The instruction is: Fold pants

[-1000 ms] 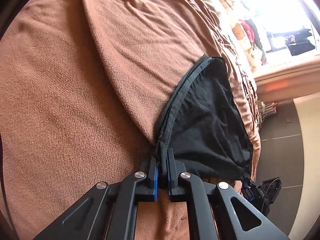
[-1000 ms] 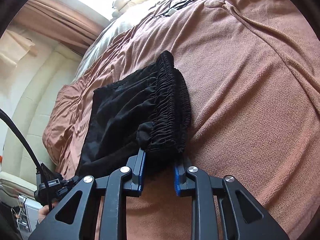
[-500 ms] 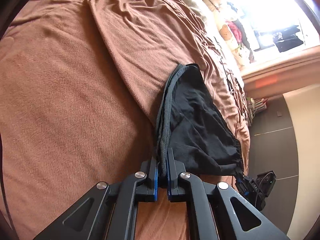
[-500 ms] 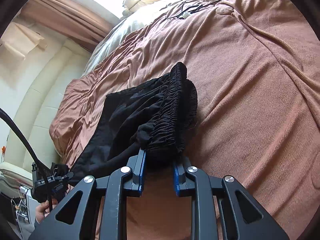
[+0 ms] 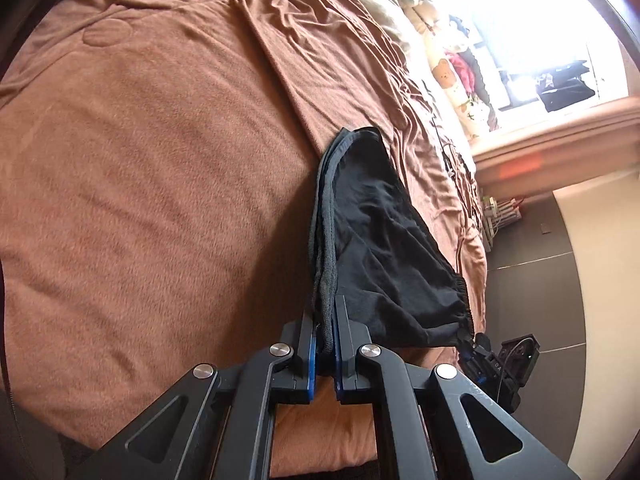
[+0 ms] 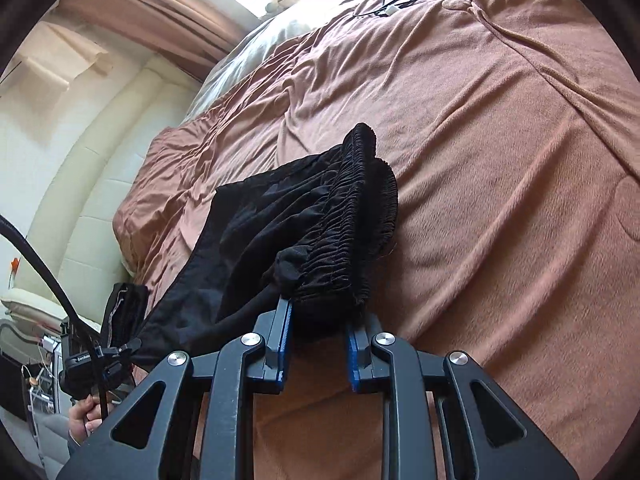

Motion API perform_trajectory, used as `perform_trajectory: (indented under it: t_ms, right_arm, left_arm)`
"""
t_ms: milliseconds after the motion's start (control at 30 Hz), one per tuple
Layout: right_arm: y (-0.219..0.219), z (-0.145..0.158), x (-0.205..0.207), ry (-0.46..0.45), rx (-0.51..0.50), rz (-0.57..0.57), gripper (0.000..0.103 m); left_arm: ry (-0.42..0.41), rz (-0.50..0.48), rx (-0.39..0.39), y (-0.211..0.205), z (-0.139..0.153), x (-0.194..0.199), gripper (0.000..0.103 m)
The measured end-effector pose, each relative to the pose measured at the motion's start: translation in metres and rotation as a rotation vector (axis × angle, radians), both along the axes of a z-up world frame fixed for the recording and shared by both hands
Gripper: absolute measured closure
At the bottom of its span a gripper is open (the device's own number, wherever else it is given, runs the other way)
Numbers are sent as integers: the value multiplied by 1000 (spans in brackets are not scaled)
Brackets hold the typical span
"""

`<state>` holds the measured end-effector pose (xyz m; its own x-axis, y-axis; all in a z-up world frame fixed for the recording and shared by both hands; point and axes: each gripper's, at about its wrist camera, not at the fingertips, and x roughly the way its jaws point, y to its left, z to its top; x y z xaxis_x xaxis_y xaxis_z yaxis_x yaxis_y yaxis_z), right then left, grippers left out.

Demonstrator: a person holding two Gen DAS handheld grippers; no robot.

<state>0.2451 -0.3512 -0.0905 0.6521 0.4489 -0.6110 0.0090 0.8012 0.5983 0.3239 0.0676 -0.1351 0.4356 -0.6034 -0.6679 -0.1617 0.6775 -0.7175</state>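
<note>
The black pants hang folded between my two grippers above a brown blanket. My left gripper is shut on the stacked hem edges, which run up from its pads. My right gripper is shut on the bunched elastic waistband. In the right wrist view the pants stretch left toward the other gripper. In the left wrist view the right gripper shows at the waistband end.
The brown blanket covers a bed. Cables lie on its far part. A bear-print pillow and a bright window are beyond. Dark floor lies past the bed edge.
Both grippers have risen away from the bed with the pants held taut between them. The pants hang higher off the blanket and look smaller in both views.
</note>
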Motion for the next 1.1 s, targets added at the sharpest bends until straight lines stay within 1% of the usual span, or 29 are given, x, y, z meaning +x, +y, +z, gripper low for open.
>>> perform_trajectory:
  t_ms: [267,400,600,667,767,800,867,933,1000,1100]
  right_arm:
    - [8,0,-29,-3,-14,38,84]
    - [9,2,-39,-5,-22,49,84]
    - [8,3,-46,6,-68,62,84]
    - [6,3,-44,17,-80,60,84]
    - [6,-1,-42,48,-100,50,84]
    - [7,-3,-41,70,-107,42,81]
    - [10,-7,-45,100,-108,28,76]
    - [11,-4,-53,103,-150,4,65]
    - [14,9,-66,68,-207,-24,59]
    - [25,31,-84,2,-232,-20,58]
  left_arm:
    - [-14,11,-13,9,3,-43,97]
    - [-9,18,-19,10,0,-63,97]
    - [15,19,-42,4,-14,-84,97]
    - [27,16,-47,0,-21,-85,97]
    - [52,9,-22,-5,-32,-80,96]
    - [62,9,-19,-5,-36,-78,94]
    - [63,5,-21,-2,-40,-79,82]
    - [42,11,-11,1,-41,-78,48]
    - [18,20,-2,4,-42,-75,39]
    - [17,7,-25,5,-47,-71,39]
